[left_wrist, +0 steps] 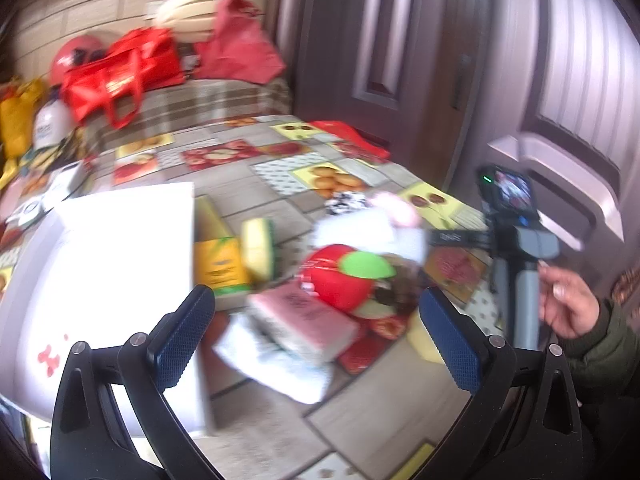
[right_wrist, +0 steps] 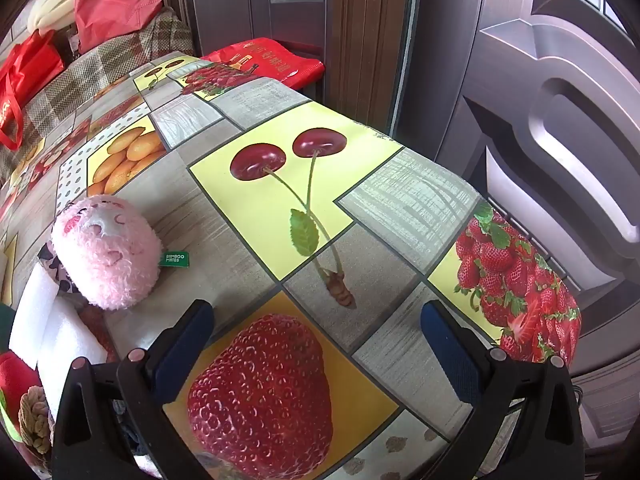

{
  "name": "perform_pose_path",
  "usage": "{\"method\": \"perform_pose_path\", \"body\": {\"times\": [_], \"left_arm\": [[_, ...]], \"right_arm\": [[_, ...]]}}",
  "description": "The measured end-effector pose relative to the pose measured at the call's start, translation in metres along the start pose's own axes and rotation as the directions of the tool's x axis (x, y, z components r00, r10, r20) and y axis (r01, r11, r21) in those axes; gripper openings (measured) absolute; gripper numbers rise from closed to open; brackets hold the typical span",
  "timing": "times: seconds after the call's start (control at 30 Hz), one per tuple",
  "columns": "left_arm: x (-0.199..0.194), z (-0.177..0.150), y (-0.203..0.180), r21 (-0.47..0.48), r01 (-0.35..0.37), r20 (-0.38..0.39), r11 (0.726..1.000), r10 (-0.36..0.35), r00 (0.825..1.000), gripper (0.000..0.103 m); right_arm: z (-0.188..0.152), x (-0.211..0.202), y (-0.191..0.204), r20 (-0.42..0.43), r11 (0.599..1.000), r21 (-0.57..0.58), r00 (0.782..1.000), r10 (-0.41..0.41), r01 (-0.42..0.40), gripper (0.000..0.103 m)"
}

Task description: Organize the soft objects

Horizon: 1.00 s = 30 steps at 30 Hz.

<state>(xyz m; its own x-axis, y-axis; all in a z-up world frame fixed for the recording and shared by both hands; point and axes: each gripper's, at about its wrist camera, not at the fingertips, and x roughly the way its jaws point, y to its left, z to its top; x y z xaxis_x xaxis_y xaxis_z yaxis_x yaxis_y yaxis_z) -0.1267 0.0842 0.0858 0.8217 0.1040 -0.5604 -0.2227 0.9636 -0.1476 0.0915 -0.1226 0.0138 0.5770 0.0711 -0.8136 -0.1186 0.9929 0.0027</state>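
Note:
In the left wrist view, soft things lie in a blurred pile mid-table: a red plush apple [left_wrist: 340,280] with a green leaf, a pink pack [left_wrist: 308,320] on a white pack [left_wrist: 276,364], a yellow-green sponge [left_wrist: 258,250], white foam pieces [left_wrist: 360,230] and a pink plush [left_wrist: 394,208]. My left gripper [left_wrist: 316,340] is open and empty, just above the packs. In the right wrist view the pink plush [right_wrist: 106,252] lies at the left, beside white foam [right_wrist: 44,320]. My right gripper [right_wrist: 318,348] is open and empty over the strawberry print.
A large white box [left_wrist: 120,264] stands at the left, a yellow carton [left_wrist: 218,256] beside it. Red bags [left_wrist: 120,72] lie on the checked bench behind. A hand holds the other gripper [left_wrist: 516,240] at the right. The table edge [right_wrist: 532,280] drops toward a brown door [right_wrist: 560,120].

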Motion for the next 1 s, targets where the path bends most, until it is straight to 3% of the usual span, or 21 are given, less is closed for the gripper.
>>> {"method": "perform_pose_path", "body": {"times": [0.13,0.33,0.4,0.43,0.5,0.53,0.6,0.63,0.7,0.73,0.8,0.83,0.87,1.0], "left_arm": [[0.009,0.000,0.023,-0.069,-0.021,-0.046,0.997,0.018,0.999,0.103],[0.049,-0.014,-0.009,0.074,-0.011,-0.157,0.997,0.023,0.987,0.103],[0.066,-0.016,-0.016,0.101,-0.032,-0.184,0.994,0.051,0.982,0.102],[0.070,-0.016,-0.017,0.112,-0.035,-0.189,0.993,0.056,0.980,0.102],[0.079,-0.015,-0.023,0.148,-0.029,-0.202,0.989,0.058,0.978,0.102],[0.082,-0.014,-0.025,0.167,-0.031,-0.207,0.985,0.066,0.976,0.102],[0.087,-0.011,-0.028,0.191,-0.024,-0.217,0.981,0.066,0.974,0.102],[0.090,-0.010,-0.028,0.199,-0.020,-0.227,0.980,0.066,0.972,0.102],[0.096,-0.010,-0.028,0.213,-0.022,-0.245,0.977,0.075,0.967,0.102],[0.100,-0.011,-0.028,0.222,-0.024,-0.255,0.975,0.082,0.964,0.102],[0.105,-0.015,-0.027,0.234,-0.023,-0.270,0.972,0.087,0.959,0.096],[0.107,-0.017,-0.027,0.243,-0.026,-0.275,0.970,0.094,0.957,0.089],[0.108,-0.020,-0.028,0.260,-0.032,-0.271,0.965,0.105,0.957,0.089],[0.101,-0.023,-0.033,0.289,-0.026,-0.248,0.957,0.101,0.963,0.087]], "right_arm": [[0.000,0.000,0.000,0.002,1.000,0.000,1.000,0.000,0.000,0.103],[0.000,0.000,0.000,0.003,1.000,-0.002,1.000,0.006,-0.006,0.103],[0.001,0.000,-0.002,0.004,0.998,-0.037,0.999,0.043,-0.042,0.103],[0.001,-0.001,0.000,0.004,0.991,-0.101,0.996,0.090,-0.089,0.103],[0.001,-0.006,-0.008,0.017,0.978,-0.114,0.984,0.176,-0.173,0.103],[0.000,-0.010,-0.016,0.030,0.970,-0.090,0.973,0.228,-0.224,0.103],[-0.003,-0.026,-0.044,0.090,0.905,-0.011,0.901,0.424,-0.425,0.103],[-0.003,-0.034,-0.050,0.123,0.879,-0.009,0.872,0.474,-0.476,0.103],[-0.005,-0.060,-0.059,0.206,0.830,-0.077,0.806,0.555,-0.552,0.103],[-0.008,-0.076,-0.060,0.232,0.788,-0.154,0.754,0.615,-0.596,0.103],[-0.014,-0.088,-0.053,0.182,0.704,-0.266,0.683,0.707,-0.659,0.103],[-0.018,-0.092,-0.046,0.106,0.654,-0.321,0.660,0.744,-0.685,0.103],[-0.024,-0.093,-0.040,0.056,0.633,-0.355,0.661,0.749,-0.687,0.103],[-0.059,-0.093,0.002,-0.111,0.573,-0.525,0.718,0.687,-0.630,0.103]]}}
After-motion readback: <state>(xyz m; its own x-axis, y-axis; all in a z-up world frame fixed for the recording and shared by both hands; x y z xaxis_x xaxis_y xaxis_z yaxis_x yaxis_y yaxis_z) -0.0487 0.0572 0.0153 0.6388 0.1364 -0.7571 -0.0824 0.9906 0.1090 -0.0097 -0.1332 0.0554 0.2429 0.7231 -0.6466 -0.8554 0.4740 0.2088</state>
